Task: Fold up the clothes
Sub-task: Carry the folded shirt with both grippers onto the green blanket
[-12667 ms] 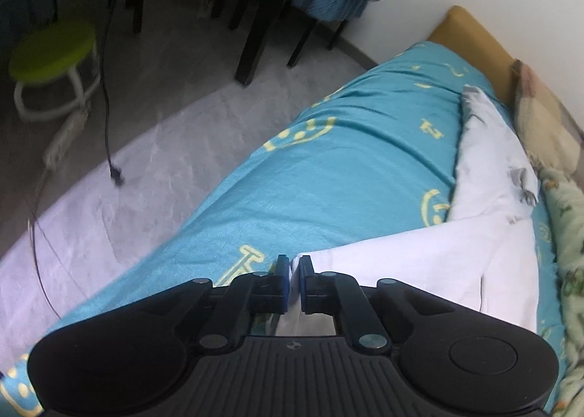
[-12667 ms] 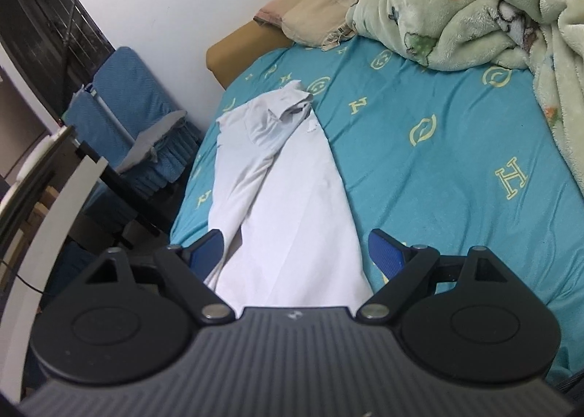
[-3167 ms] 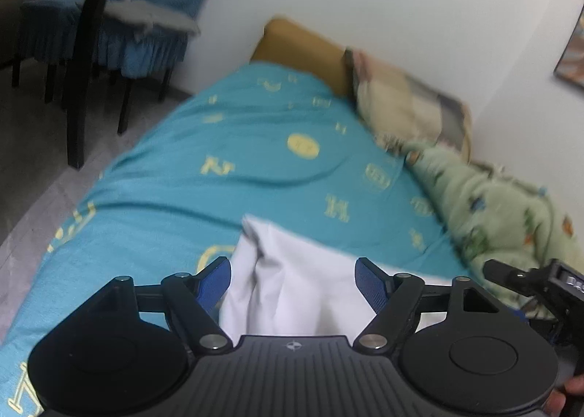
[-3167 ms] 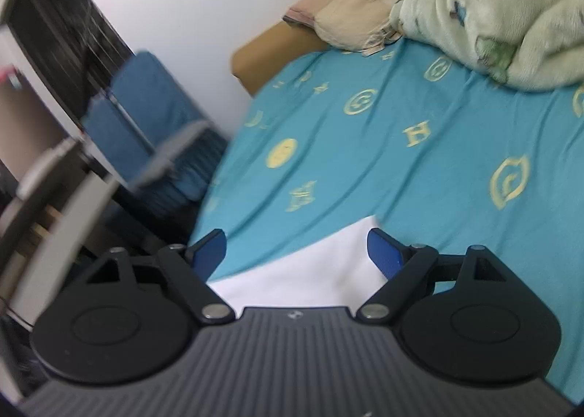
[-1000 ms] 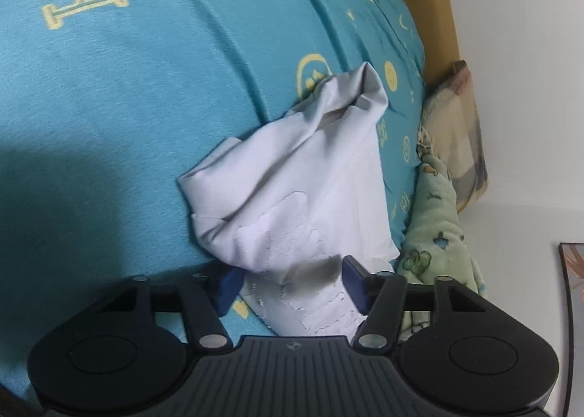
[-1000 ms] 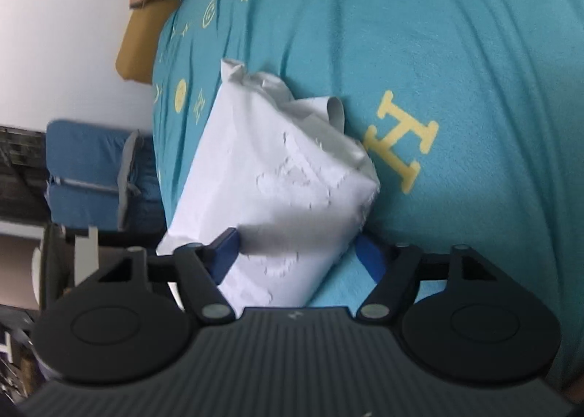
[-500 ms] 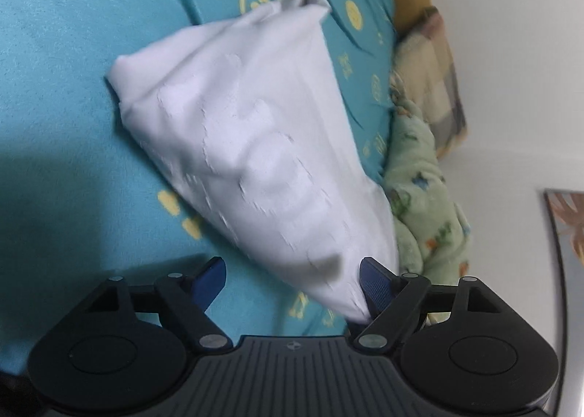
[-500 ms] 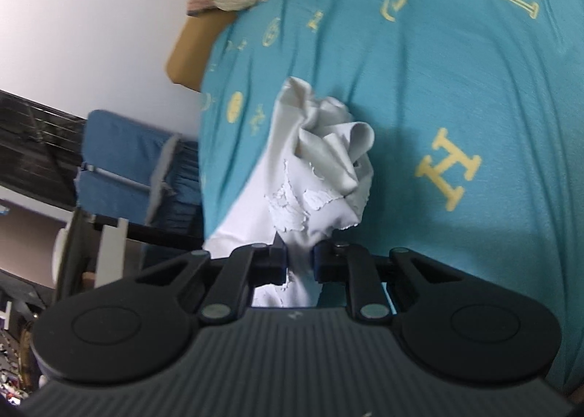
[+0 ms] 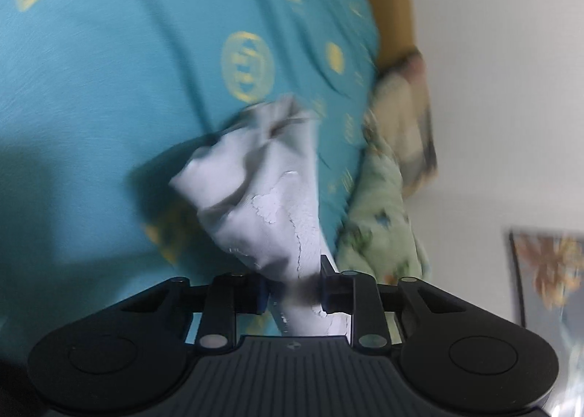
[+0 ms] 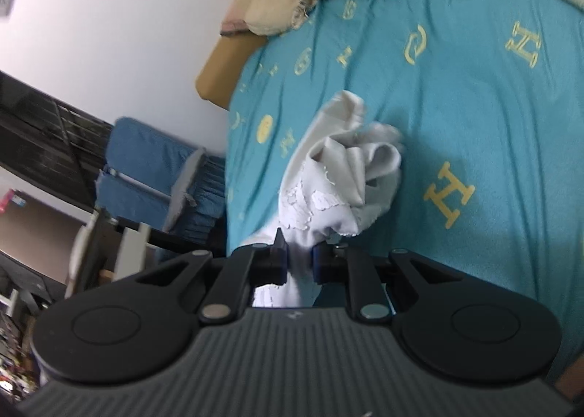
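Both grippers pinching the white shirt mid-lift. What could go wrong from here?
1. The white shirt hangs bunched and crumpled from the right gripper, so the fold may be lost when it lands on the teal bedsheet.
2. The left gripper pinches only a narrow gather of cloth; it may slip out.
3. The left view is motion-blurred; a fast move could swing cloth towards the green blanket.
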`<state>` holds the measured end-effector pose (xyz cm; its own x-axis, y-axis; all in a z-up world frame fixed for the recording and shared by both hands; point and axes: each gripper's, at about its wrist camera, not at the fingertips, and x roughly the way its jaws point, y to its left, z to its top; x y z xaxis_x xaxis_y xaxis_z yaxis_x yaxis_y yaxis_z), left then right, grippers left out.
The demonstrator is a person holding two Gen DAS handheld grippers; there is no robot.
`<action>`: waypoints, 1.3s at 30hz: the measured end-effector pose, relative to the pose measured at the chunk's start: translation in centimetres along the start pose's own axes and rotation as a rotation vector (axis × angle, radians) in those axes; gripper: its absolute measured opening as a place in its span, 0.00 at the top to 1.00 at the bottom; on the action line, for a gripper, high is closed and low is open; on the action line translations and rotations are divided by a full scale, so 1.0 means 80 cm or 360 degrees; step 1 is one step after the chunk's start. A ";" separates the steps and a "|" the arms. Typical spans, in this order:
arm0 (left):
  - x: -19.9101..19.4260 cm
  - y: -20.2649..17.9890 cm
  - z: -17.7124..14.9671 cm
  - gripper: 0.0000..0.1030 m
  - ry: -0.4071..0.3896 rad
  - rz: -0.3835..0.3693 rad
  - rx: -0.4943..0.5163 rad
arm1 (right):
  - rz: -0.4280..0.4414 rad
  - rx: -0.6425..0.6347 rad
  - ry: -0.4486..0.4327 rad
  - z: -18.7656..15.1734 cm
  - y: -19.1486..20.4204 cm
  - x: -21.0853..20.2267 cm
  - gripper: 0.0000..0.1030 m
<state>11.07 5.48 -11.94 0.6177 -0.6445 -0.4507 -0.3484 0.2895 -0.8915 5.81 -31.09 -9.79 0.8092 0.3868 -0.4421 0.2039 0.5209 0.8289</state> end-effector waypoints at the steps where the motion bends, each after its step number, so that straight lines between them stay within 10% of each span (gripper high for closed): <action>1: -0.002 -0.018 -0.005 0.75 0.0022 -0.0004 0.0042 | 0.0022 0.0016 -0.0015 0.006 0.004 -0.014 0.85; 6: -0.010 -0.108 -0.031 0.75 0.0131 -0.0023 0.0255 | 0.0133 0.0082 -0.0094 0.052 0.014 -0.101 0.85; 16: 0.126 -0.292 -0.166 0.76 0.0372 0.0048 0.0706 | 0.0064 0.0219 -0.0365 0.224 -0.028 -0.214 0.84; 27: 0.312 -0.507 -0.277 0.76 0.0342 -0.0673 0.1223 | 0.0000 -0.0452 -0.0952 0.488 0.029 -0.297 0.84; 39: 0.438 -0.305 -0.341 0.77 0.0496 -0.0277 0.1643 | -0.0436 0.0122 -0.0805 0.431 -0.214 -0.213 0.84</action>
<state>22.00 -43.51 -4.71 0.3446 -0.8430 -0.4131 0.5758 0.5373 -0.6162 7.50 -72.86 -4.66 0.8803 -0.1757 -0.4407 0.4668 0.4870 0.7382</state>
